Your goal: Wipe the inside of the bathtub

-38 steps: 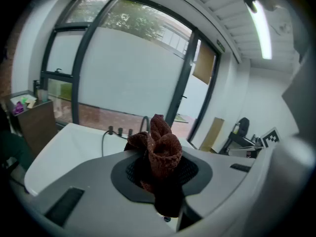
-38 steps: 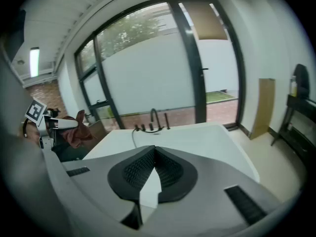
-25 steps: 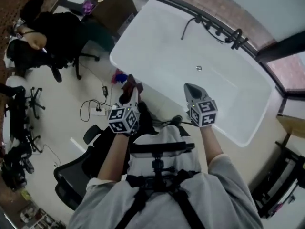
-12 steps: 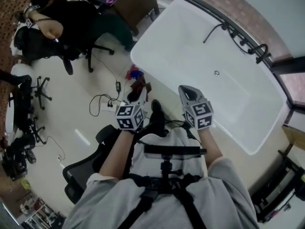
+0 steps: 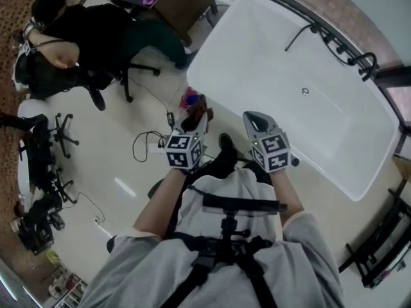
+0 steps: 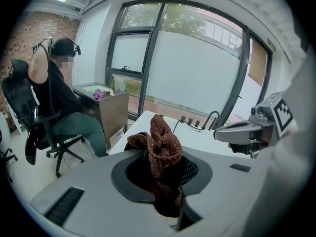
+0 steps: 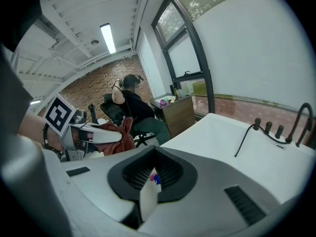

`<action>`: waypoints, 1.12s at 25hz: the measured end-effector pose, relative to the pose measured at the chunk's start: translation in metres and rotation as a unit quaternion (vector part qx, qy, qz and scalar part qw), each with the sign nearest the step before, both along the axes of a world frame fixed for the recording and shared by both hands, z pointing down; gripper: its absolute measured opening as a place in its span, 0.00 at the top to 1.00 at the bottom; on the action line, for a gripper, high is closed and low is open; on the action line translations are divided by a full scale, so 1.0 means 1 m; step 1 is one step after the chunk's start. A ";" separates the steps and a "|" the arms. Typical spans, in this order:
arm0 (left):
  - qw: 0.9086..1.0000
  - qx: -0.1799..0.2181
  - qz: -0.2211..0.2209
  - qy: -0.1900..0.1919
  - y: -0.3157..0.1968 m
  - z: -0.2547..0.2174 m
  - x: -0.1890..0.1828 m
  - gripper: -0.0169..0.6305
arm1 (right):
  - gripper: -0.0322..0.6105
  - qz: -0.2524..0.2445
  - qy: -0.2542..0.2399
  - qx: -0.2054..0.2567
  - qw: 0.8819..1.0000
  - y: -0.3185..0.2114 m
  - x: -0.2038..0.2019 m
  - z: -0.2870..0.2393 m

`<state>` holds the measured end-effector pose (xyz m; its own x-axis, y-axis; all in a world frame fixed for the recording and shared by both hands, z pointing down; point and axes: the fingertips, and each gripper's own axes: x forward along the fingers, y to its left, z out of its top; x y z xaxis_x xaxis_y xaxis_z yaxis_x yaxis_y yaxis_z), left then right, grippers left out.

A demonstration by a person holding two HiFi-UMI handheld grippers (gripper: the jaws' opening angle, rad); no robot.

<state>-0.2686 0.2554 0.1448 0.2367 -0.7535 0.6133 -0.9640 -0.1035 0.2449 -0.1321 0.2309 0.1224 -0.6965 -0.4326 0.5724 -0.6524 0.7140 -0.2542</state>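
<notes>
Bathtub [image 5: 270, 56] near rim lies just ahead; left tool [image 5: 202, 123] pinches brown cloth [image 6: 163, 147], right tool [image 5: 255, 118] slightly spread, both forward.

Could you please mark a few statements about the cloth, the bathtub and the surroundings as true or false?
1. The left hand-held gripper is shut on a brown cloth. True.
2. The cloth is pressed against the inside of the bathtub. False: it is held over the floor, outside the tub.
3. A seated person is near a desk. True.
4. The tap fittings stand on the tub's near rim. False: they are on the far side, by the window.
</notes>
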 end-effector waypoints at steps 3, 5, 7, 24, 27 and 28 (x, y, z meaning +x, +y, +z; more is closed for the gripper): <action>1.000 -0.014 0.002 -0.001 -0.010 0.011 0.001 0.84 | 0.94 -0.009 0.001 -0.009 1.000 -0.004 -0.006 0.007; 1.000 -0.024 -0.004 -0.001 -0.016 0.018 0.003 0.84 | 0.94 -0.018 0.000 -0.017 1.000 -0.006 -0.007 0.013; 0.999 -0.031 -0.015 -0.003 -0.024 0.024 0.006 0.84 | 0.94 -0.029 0.001 -0.023 0.999 -0.011 -0.005 0.022; 0.992 -0.066 0.008 -0.109 -0.097 0.071 0.002 0.84 | 0.94 -0.030 -0.053 -0.064 0.996 -0.084 -0.009 0.064; 0.988 -0.080 0.033 -0.126 -0.120 0.102 -0.010 0.84 | 0.94 -0.015 -0.052 -0.066 0.996 -0.098 -0.020 0.087; 0.986 -0.086 0.041 -0.134 -0.127 0.113 -0.014 0.84 | 0.94 -0.010 -0.051 -0.069 0.996 -0.102 -0.023 0.097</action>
